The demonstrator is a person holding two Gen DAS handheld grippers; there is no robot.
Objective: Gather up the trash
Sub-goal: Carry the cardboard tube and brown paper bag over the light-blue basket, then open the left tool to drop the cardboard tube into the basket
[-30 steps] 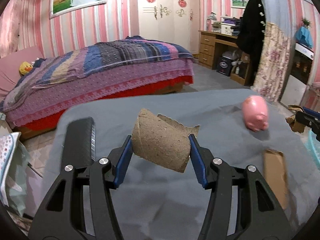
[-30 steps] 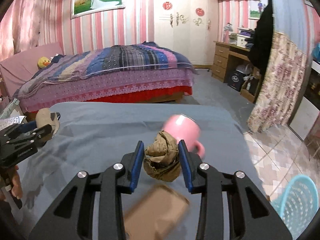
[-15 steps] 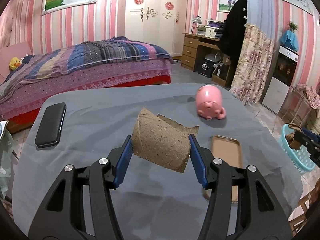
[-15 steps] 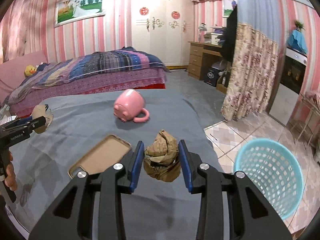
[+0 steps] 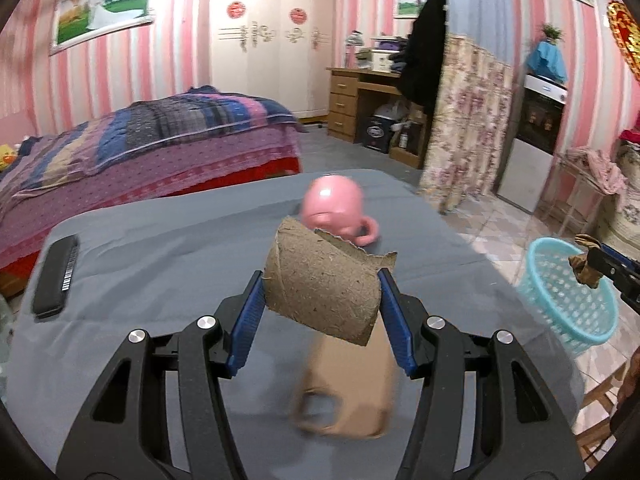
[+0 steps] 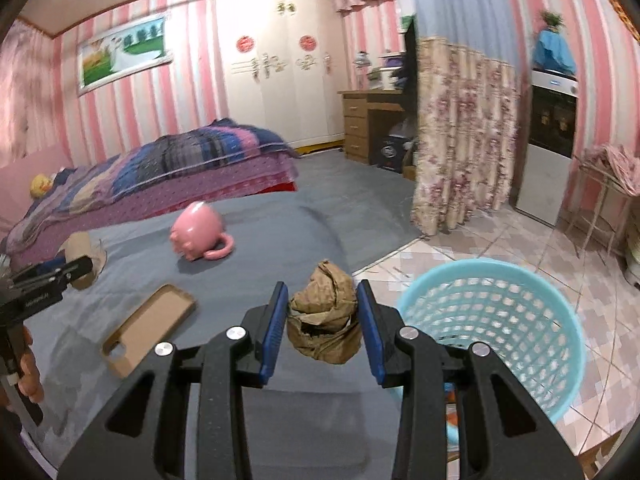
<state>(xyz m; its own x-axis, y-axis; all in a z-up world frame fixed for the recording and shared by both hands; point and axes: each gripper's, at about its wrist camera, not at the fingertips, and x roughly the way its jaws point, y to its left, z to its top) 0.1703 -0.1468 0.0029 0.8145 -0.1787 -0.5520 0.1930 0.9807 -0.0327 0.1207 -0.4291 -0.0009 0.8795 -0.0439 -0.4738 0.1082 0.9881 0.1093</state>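
Note:
My left gripper [image 5: 322, 306] is shut on a torn brown cardboard tube [image 5: 324, 288] and holds it above the grey table [image 5: 160, 248]. My right gripper [image 6: 323, 320] is shut on a crumpled brown paper wad [image 6: 324, 320], held over the table's right edge beside a light-blue mesh trash basket [image 6: 496, 328] on the floor. The basket also shows in the left wrist view [image 5: 568, 292], with the right gripper [image 5: 600, 266] and its paper wad [image 5: 586, 270] just over its rim. The left gripper with its tube shows at the left of the right wrist view [image 6: 80, 264].
A pink mug [image 6: 198, 232] lies on its side on the table. A tan phone case [image 6: 148, 318] lies flat near the front. A black phone [image 5: 56, 276] lies at the table's left edge. A bed [image 5: 140, 152] stands behind; tiled floor to the right.
Both grippers have swung right with their loads. The right gripper has moved from over the table middle to its right edge, and the blue basket has come close beside it.

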